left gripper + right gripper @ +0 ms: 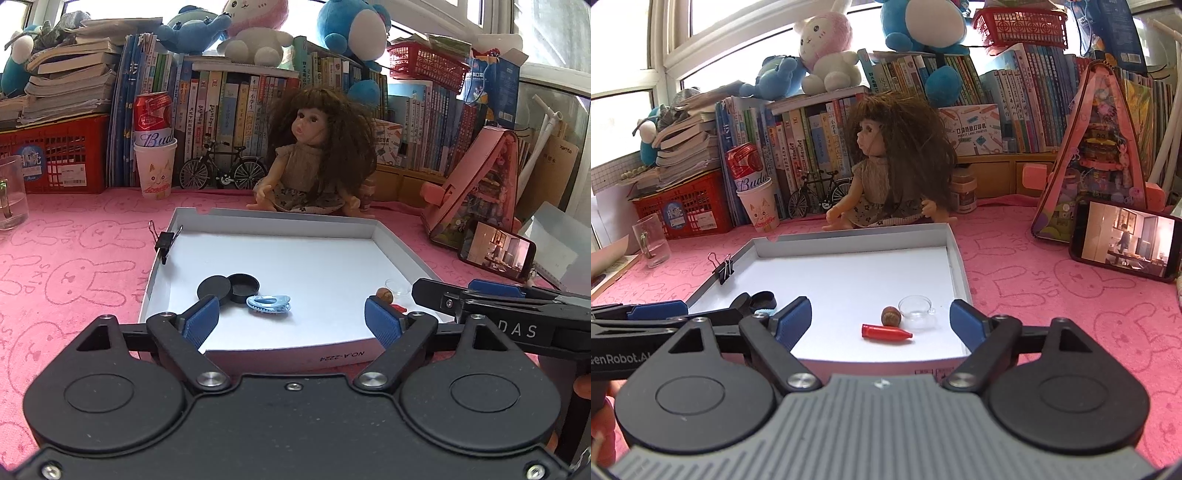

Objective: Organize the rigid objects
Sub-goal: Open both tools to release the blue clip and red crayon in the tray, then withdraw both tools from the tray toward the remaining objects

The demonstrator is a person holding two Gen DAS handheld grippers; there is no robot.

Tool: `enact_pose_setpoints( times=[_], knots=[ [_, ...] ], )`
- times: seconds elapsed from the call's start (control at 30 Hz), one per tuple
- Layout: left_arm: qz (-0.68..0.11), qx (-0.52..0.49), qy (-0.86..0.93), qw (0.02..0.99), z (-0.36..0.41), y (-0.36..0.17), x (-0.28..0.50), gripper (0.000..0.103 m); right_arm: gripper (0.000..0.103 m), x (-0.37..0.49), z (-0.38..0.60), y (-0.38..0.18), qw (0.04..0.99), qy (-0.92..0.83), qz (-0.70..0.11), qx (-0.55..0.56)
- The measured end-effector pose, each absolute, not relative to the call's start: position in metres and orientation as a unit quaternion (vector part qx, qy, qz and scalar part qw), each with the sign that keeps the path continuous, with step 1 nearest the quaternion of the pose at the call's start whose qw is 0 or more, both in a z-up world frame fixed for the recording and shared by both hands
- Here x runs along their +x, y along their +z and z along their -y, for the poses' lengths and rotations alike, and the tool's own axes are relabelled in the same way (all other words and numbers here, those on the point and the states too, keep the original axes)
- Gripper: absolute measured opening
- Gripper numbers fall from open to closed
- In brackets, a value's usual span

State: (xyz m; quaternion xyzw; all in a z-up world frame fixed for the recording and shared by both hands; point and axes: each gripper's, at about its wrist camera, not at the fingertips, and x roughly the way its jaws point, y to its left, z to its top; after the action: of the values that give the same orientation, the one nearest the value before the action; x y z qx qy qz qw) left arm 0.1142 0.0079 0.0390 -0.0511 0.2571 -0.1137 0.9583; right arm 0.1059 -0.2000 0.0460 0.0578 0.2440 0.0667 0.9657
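Observation:
A shallow white box lid (332,230) (956,254) lies on the pink cloth. In it lie a black round case with its lid (229,289) (762,298), a light blue hair clip (269,304), a red bullet-shaped piece (885,333), a brown acorn (891,316) (384,294) and a small clear cup (916,307) (397,286). A black binder clip (164,242) (723,268) grips the lid's left wall. My left gripper (291,325) is open and empty at the near edge, before the hair clip. My right gripper (881,321) is open and empty, just before the red piece.
A doll (314,162) (892,166) sits behind the box lid. A toy bicycle (223,168), a can in a paper cup (154,147), a glass (652,240), a phone (1124,240), a pink toy house (1099,155) and rows of books (1015,96) ring the table.

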Motion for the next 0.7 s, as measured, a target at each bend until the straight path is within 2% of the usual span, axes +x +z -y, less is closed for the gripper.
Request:
enact_pose_setpoints(
  times=[0.7],
  knots=[
    [-0.244,-0.043,-0.134,0.96,-0.013,0.026,0.049,0.087,0.098,0.054,0.193,0.033,0.967,0.092,-0.236,0.023]
  ],
)
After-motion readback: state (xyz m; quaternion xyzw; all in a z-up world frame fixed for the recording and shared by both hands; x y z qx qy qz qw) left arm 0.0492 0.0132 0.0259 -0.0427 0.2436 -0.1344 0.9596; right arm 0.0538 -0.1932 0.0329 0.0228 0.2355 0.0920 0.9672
